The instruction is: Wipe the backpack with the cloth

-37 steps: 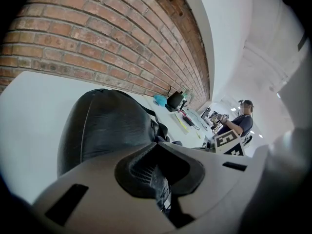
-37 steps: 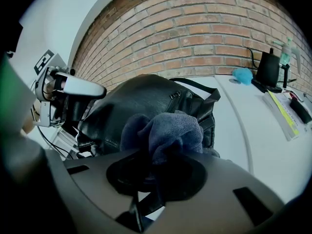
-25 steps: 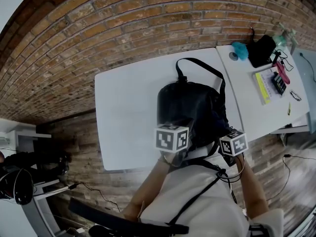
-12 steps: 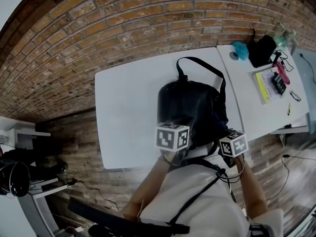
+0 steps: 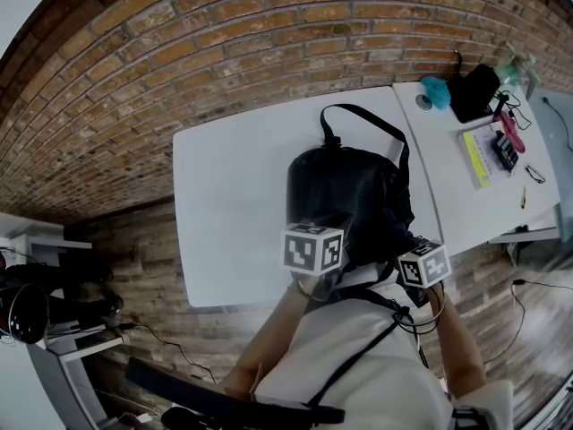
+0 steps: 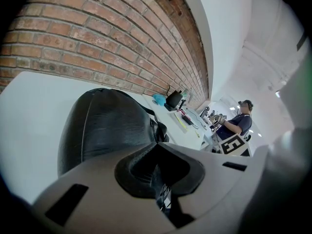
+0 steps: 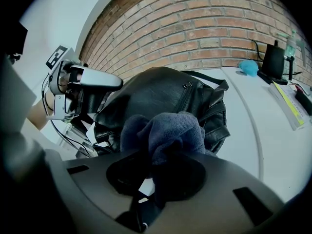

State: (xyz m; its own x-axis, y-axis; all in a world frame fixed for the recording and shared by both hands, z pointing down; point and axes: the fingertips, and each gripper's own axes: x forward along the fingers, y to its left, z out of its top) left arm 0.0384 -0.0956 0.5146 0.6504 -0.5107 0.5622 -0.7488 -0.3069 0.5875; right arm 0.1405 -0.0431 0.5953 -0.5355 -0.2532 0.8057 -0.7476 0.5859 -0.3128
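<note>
A black leather backpack (image 5: 345, 195) lies on the white table (image 5: 233, 204), its strap toward the brick wall. My left gripper (image 5: 317, 220) is at the bag's near left edge; its jaws look shut on the backpack (image 6: 107, 126), which fills the left gripper view. My right gripper (image 5: 414, 240) is at the bag's near right corner. It is shut on a bunched dark blue cloth (image 7: 168, 130) that rests against the backpack (image 7: 165, 89). From the right gripper view, the left gripper (image 7: 90, 99) shows at the bag's left edge.
A second white table (image 5: 448, 186) adjoins on the right, with a teal object (image 5: 436, 90), a black bag (image 5: 473, 90) and a yellow booklet (image 5: 476, 158). A brick wall (image 5: 224, 43) runs behind. A person (image 6: 236, 123) stands far off. Dark equipment (image 5: 36, 307) sits at the left.
My right gripper with the cloth has slid slightly toward the table's near edge. The left gripper and the backpack have stayed put.
</note>
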